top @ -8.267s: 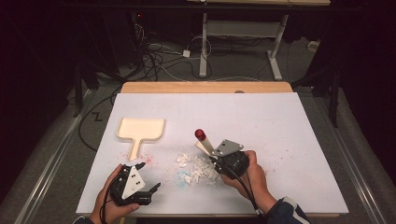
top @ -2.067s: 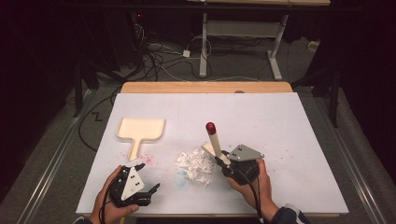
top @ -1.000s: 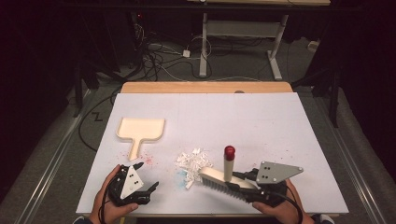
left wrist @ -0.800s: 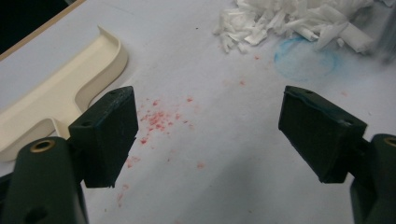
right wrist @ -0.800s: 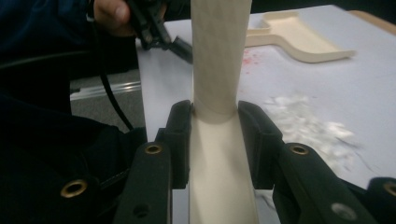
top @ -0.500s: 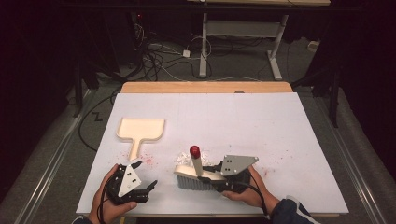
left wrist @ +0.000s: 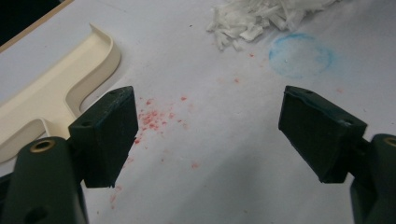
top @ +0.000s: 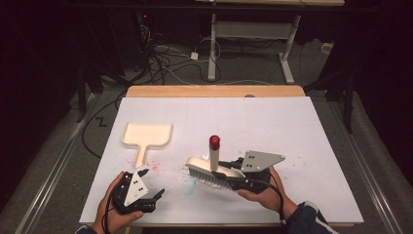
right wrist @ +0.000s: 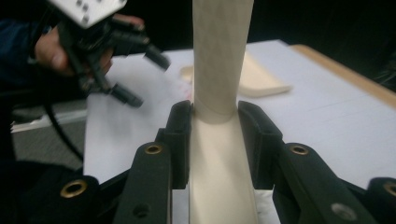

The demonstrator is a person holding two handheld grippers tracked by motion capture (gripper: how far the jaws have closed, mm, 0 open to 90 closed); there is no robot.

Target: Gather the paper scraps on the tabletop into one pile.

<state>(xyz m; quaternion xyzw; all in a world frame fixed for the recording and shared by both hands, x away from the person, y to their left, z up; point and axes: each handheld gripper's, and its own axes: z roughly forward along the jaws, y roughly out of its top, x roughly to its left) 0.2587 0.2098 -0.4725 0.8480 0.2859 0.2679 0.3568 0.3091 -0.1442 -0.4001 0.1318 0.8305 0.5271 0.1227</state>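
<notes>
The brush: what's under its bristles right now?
In the high view the brush, held by the right gripper, sits with its bristles down on the table. The left gripper view shows paper shreds piled there. Anything directly beneath the bristles is covered.

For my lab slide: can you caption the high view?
Right gripper clamps a cream brush over paper scraps while the open left gripper waits near the dustpan.
</notes>
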